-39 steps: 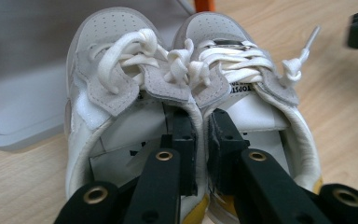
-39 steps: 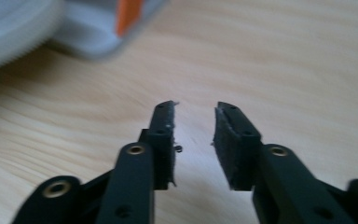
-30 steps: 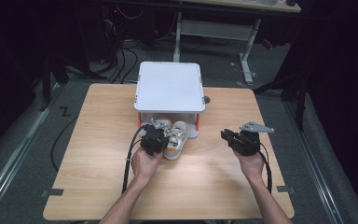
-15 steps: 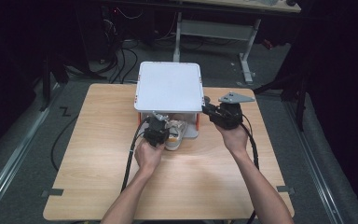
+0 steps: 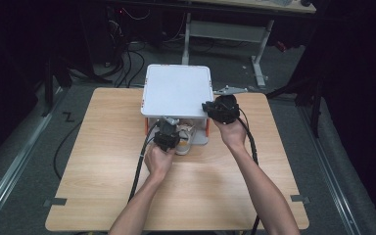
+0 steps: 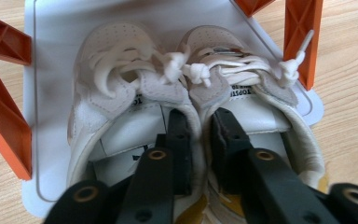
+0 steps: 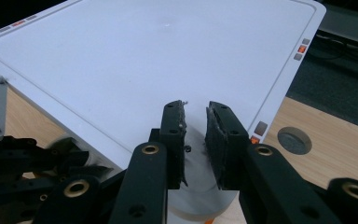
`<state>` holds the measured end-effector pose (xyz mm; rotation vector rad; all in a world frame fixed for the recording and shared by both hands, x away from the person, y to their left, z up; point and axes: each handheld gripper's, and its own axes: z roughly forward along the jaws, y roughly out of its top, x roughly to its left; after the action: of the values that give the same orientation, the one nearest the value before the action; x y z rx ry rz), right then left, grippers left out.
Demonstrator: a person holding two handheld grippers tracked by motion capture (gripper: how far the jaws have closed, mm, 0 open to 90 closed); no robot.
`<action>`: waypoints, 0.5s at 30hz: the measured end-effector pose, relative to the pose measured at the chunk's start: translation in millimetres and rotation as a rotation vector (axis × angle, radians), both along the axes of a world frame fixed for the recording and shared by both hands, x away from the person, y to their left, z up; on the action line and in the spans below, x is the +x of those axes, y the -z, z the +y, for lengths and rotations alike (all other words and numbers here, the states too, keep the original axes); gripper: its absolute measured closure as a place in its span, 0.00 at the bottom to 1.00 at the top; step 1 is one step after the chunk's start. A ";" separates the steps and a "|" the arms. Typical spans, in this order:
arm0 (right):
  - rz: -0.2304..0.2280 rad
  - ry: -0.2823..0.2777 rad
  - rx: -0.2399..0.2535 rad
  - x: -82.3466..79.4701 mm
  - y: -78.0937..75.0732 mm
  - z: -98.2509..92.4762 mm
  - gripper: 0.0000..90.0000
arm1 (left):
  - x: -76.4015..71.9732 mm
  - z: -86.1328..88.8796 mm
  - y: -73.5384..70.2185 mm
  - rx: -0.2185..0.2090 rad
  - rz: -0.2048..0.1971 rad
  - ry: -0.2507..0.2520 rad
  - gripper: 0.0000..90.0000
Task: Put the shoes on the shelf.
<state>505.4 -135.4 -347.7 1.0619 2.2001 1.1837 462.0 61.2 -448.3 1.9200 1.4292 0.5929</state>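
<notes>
on the light wooden bench (image 5: 103, 196), the left hand-held gripper (image 6: 200, 135) is clamped on the touching inner collars of a pair of small white lace-up shoes (image 6: 135, 93) sitting on the lower tray of a white, orange-legged rack (image 5: 177, 90), apparently mid-placement or removal, while the right hand-held gripper (image 7: 196, 140), jaws slightly apart and empty, hovers over the rack's top corner.

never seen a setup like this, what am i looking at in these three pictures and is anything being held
A person at a wooden table holds a hand-held gripper in each hand. One picture looks down from above; the other two come from cameras riding on each gripper.

On the table stands a small white rack with orange legs, with a pair of white shoes on its lower shelf. The left gripper has one finger inside each shoe, pinching their inner sides together. The right gripper sits at the top shelf's corner, fingers slightly apart, holding nothing.
</notes>
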 end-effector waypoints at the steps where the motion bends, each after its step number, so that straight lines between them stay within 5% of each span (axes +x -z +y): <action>1: -0.001 0.000 -0.001 -0.1 0.0 0.6 0.85 | -0.1 0.2 -0.2 0.004 0.000 0.000 0.79; 7: -0.022 0.003 -0.018 -2.9 1.0 1.5 0.85 | -1.4 -0.3 -1.9 0.009 -0.004 -0.013 0.66; 15: -0.030 0.007 -0.020 -3.9 1.7 2.1 0.86 | -5.4 8.0 -15.0 -0.124 -0.007 0.011 0.50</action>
<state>501.5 -133.3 -349.3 1.0362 2.1791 1.1654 456.5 69.2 -433.3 1.8258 1.4167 0.4929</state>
